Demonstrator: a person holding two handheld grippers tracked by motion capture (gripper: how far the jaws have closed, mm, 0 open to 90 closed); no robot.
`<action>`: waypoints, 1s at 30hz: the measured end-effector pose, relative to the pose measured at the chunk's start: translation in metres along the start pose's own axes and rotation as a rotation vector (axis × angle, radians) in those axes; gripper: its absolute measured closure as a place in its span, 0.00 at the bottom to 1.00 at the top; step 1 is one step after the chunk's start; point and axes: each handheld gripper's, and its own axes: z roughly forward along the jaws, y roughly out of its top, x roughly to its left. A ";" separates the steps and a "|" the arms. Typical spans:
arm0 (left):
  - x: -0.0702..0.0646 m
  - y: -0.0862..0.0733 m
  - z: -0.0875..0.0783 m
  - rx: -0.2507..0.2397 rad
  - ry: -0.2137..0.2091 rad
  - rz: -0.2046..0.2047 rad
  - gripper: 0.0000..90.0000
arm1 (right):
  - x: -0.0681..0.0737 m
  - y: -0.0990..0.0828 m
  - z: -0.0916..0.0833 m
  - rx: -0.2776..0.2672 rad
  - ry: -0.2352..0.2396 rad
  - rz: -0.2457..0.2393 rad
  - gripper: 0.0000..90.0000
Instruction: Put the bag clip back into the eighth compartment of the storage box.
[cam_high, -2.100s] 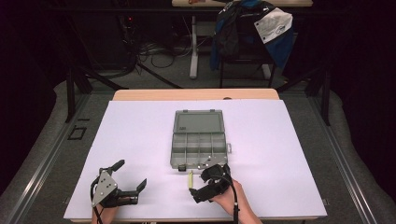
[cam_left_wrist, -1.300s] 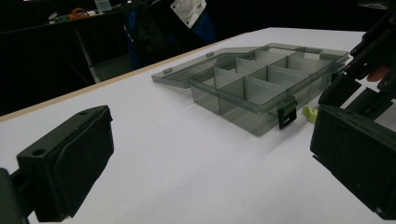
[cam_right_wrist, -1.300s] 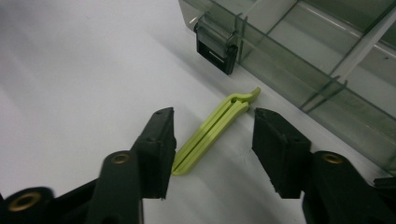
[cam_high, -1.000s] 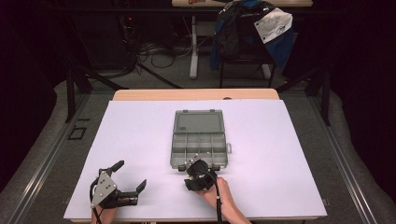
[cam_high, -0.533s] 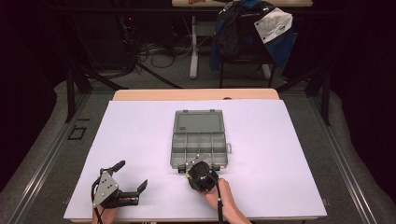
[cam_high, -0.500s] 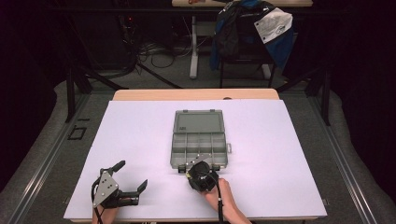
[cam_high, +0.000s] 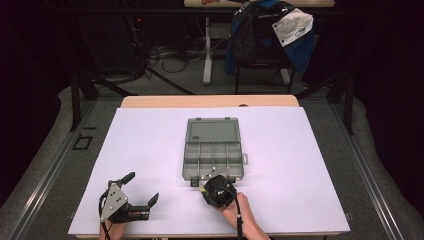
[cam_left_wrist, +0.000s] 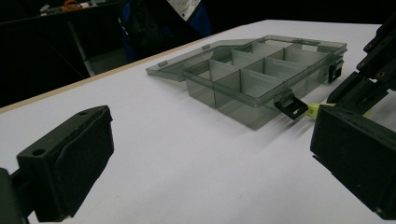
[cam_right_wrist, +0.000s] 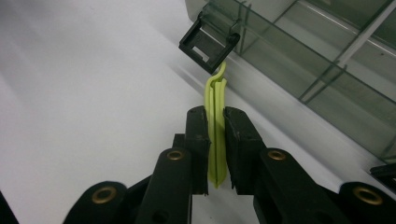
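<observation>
A smoky clear organiser box (cam_high: 213, 160) lies open mid-table, its lid (cam_high: 212, 131) flat behind it. My right gripper (cam_high: 204, 186) sits at the box's front left corner, shut on a thin yellow-green plastic strip (cam_right_wrist: 216, 98). The strip stands edge-on between the pads, and its curled tip reaches a black latch (cam_right_wrist: 208, 44) on the box's front wall (cam_right_wrist: 303, 60). My left gripper (cam_high: 140, 187) rests near the table's front left, open, with nothing between its pads (cam_left_wrist: 70, 163). From there the box (cam_left_wrist: 252, 79) and the strip (cam_left_wrist: 317, 108) show ahead.
The white table top (cam_high: 300, 150) spreads wide around the box, its wooden far edge (cam_high: 210, 101) behind. Beyond the table stand a chair draped with a blue jacket (cam_high: 265, 35) and floor cables (cam_high: 160, 55). A second latch (cam_high: 245, 159) sticks out on the box's right side.
My right gripper moved left and forward to the box's front corner and shut on the yellow-green strip that lay on the table there. The left gripper stayed put.
</observation>
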 end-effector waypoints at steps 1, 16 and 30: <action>0.000 0.000 0.001 0.003 -0.003 0.002 0.00 | 0.000 -0.001 -0.001 -0.003 0.006 -0.006 0.89; 0.001 0.000 0.001 0.006 -0.001 0.004 0.00 | -0.002 -0.002 -0.014 -0.034 0.026 -0.044 0.89; 0.000 -0.001 0.003 0.010 -0.008 0.004 0.00 | -0.009 -0.004 -0.025 -0.059 0.042 -0.064 0.89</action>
